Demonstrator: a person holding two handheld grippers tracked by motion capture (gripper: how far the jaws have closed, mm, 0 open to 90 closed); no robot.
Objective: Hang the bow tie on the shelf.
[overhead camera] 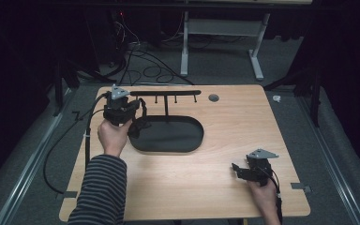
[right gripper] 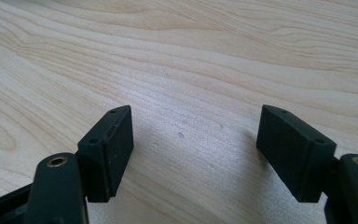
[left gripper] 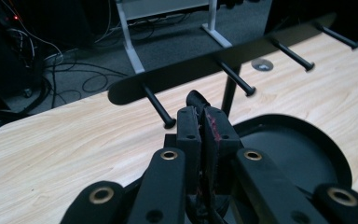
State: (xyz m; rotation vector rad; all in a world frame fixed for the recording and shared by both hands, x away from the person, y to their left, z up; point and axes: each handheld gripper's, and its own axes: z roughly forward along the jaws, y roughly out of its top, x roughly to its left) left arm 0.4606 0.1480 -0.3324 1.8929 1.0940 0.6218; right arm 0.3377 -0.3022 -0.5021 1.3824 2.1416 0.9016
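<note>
Left gripper (left gripper: 200, 123) fingers pinch a small black object (left gripper: 196, 99) just before the matte black peg rack (left gripper: 223, 63), over its oval base (left gripper: 307, 140); right gripper (right gripper: 193, 140) spread wide over woodgrain table (right gripper: 191, 56)
</note>
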